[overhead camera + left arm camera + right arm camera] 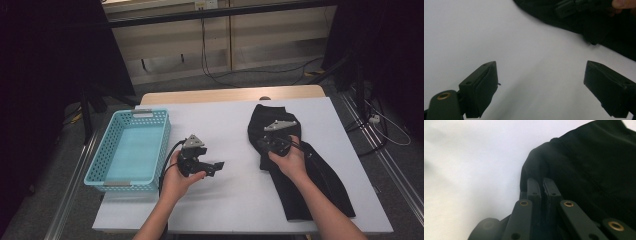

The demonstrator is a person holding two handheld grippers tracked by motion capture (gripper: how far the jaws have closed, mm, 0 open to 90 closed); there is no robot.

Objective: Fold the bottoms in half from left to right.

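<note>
Right gripper (543,185) fingers (533,188) pinched on black garment (594,165) edge over white table (469,165).

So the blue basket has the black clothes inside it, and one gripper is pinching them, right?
Not quite. The blue basket holds nothing; the black clothes lie on the white table, to the basket's right, as the high view shows. The pinching part is true: the right gripper is shut on the cloth's edge.
</note>
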